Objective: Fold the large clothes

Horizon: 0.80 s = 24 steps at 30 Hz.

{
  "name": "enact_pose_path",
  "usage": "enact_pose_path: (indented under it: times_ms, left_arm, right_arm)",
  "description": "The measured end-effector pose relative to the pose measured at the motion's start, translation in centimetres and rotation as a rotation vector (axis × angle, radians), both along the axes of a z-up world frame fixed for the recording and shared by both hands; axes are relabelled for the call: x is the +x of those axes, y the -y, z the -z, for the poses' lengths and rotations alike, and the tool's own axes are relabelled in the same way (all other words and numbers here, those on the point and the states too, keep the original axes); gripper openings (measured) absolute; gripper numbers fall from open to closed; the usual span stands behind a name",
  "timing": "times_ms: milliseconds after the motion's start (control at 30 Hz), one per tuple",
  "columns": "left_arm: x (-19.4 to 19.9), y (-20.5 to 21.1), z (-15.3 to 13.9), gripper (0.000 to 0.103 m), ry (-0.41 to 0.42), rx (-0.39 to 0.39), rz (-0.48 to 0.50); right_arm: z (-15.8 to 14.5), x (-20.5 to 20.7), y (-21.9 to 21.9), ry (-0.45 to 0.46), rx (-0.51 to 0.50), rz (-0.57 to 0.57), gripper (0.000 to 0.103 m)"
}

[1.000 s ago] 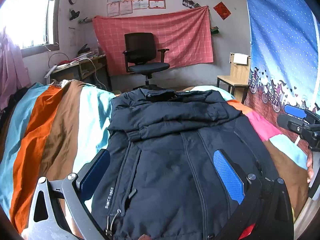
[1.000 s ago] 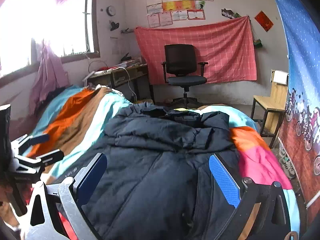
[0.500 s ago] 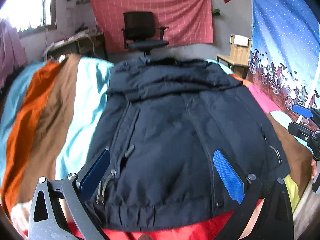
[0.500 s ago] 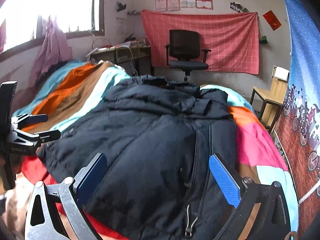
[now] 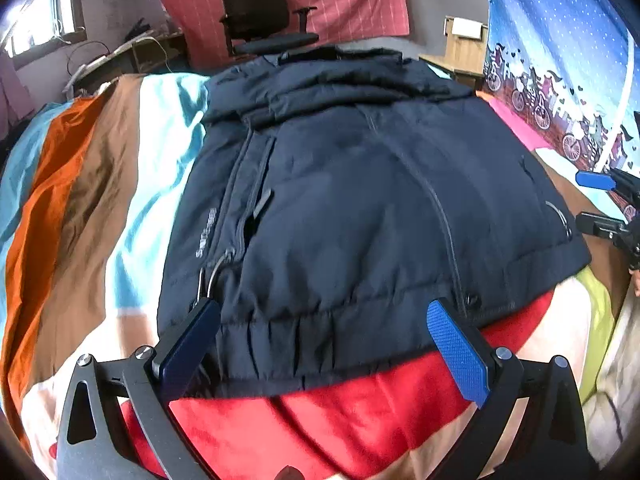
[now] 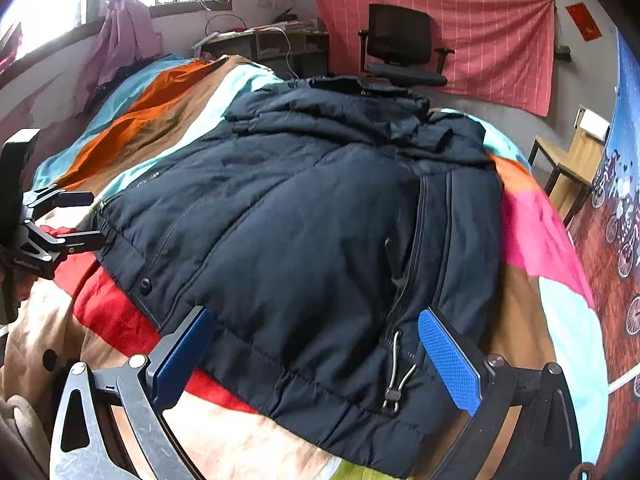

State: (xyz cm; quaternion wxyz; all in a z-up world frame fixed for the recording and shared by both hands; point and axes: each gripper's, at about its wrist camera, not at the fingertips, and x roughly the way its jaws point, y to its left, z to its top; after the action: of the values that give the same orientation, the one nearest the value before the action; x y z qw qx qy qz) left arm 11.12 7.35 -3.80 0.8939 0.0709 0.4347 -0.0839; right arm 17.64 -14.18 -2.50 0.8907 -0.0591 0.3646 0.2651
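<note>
Lying between each gripper's spread fingers (image 5: 456, 344): the jacket (image 5: 360, 200) hem.

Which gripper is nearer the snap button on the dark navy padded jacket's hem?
Left. The left gripper frames the hem with the snap button beside its right finger; the right gripper sits toward the other hem corner.

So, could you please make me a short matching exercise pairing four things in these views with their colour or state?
Things:
1. jacket
2. office chair
3. wall cloth
4. left claw

Colour or state:
a. open, at the near hem
b. pinkish red with a pale grid
c. dark navy, spread on the striped bedcover
d. black, standing beyond the bed

Pairs: 1-c, 2-d, 3-b, 4-a
</note>
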Motion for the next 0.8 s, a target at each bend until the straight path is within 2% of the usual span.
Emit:
enact_pose_path:
  times_ms: [67, 267, 533, 800]
  left_arm:
    - [-0.3, -0.2, 0.5, 0.101, -0.026, 0.008, 0.013]
    - [-1.1, -0.1, 2.3, 0.101, -0.061, 0.119, 0.062]
    - [-1.2, -1.0, 4.8, 0.101, -0.134, 0.169, 0.056]
    - [-1.6, -0.1, 6.5, 0.101, -0.102, 0.324, 0.058]
  right_arm:
    - [0.5, 0.0, 0.1, -0.02, 0.0, 0.001, 0.103]
    - [2.2, -0.4, 0.1, -0.075, -0.046, -0.013, 0.103]
    - [3.4, -0.6, -0.3, -0.114, -0.079, -0.031, 0.103]
    - [4.2, -0.4, -0.7, -0.143, -0.106, -0.034, 0.103]
